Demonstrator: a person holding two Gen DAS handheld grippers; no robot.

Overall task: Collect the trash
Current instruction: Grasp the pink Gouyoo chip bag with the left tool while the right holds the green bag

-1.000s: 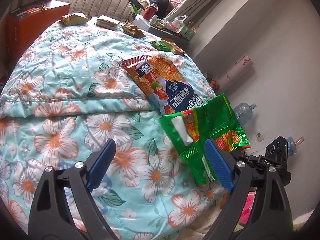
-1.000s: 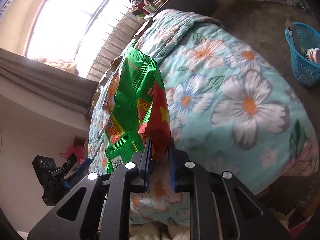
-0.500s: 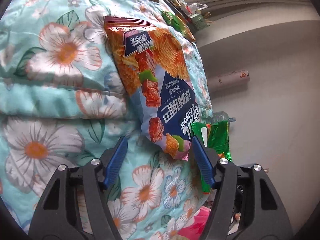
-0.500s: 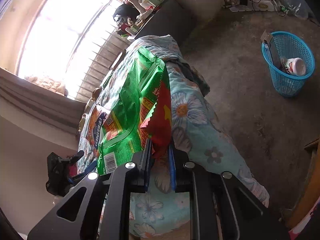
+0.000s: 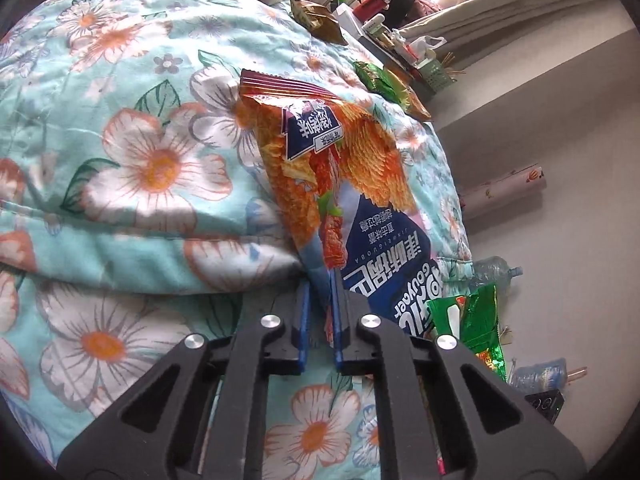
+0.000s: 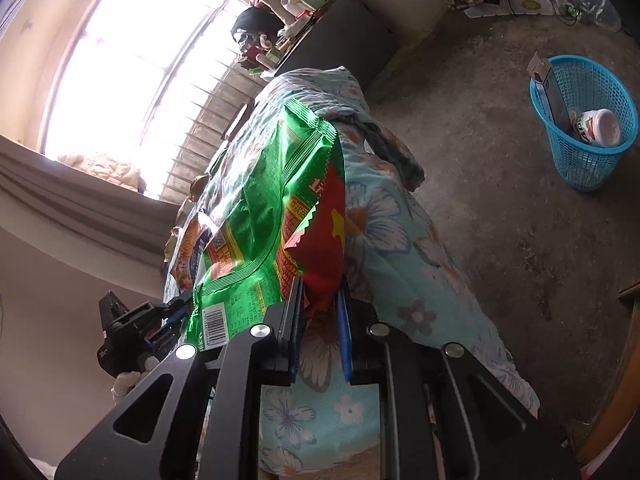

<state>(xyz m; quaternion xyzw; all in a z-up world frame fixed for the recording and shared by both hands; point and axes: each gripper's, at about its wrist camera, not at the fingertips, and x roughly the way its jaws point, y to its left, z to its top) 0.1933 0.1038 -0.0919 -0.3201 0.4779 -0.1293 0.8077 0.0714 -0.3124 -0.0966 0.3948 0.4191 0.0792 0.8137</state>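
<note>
Here we work from the left of the scene to the right. On the floral quilt (image 5: 132, 168) the orange and blue snack bag (image 5: 340, 184) lies with its sealed top far from us and its near end between the blue pads of the left gripper (image 5: 320, 312); the jaws are closing and stand almost together, pinching that near edge. We judge the bag empty or nearly so: light, thin, crinkly film that will flop and swing once lifted, and slippery on its printed face, so the crimped seam or a folded edge is the better place to grip. Further wrappers (image 5: 316, 20) remain on the far part of the quilt, near the cluttered shelf. To the right, the right gripper (image 6: 320, 308) has its jaws nearly together on the lower corner of a green wrapper (image 6: 272, 200) and a red wrapper (image 6: 324, 248) bunched with it; both hang clear above the quilt. We expect thin film to slide if it is jerked. On the floor at far right stands the blue basket (image 6: 592, 160), already holding some refuse, well apart from both grippers.
</note>
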